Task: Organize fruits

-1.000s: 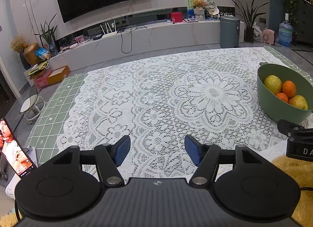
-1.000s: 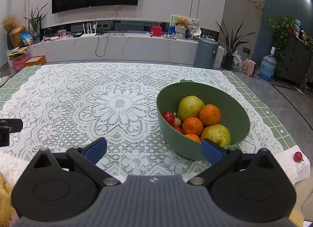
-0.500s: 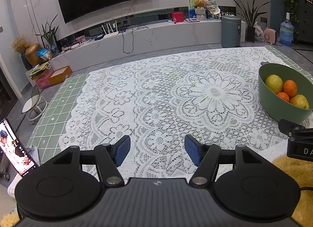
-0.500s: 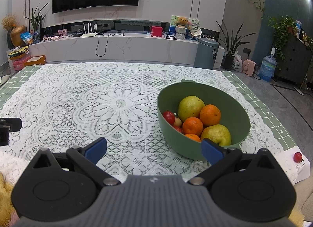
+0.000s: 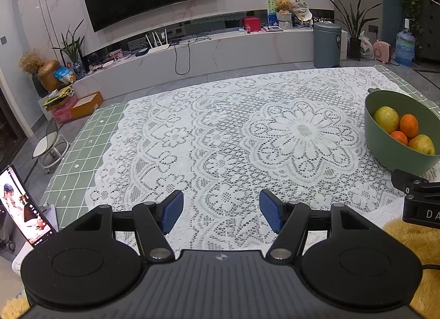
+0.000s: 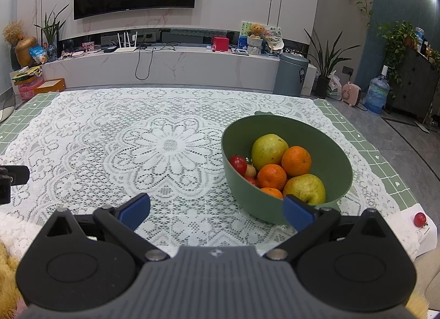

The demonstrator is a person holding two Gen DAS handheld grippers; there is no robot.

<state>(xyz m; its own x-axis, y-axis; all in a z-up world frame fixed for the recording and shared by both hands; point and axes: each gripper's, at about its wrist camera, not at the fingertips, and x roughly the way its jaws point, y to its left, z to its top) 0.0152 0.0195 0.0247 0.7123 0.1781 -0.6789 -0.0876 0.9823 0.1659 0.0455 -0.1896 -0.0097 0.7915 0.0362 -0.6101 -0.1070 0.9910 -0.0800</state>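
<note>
Both grippers hang spread wide and hold nothing: left gripper [image 5: 221,210] over bare lace, right gripper [image 6: 216,209] with the green bowl [image 6: 334,137] at 1 o'clock.

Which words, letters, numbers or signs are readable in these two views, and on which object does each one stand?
"DA": white letters on the black body of the right gripper, cut off by the picture's edge.
Small emblem, no letters: on the grey housing of the left gripper.
Picture board behind the teddy bear: print too small to read.
Label on the grey bin: too blurred.
Phone screen: a video, no legible text.
</note>
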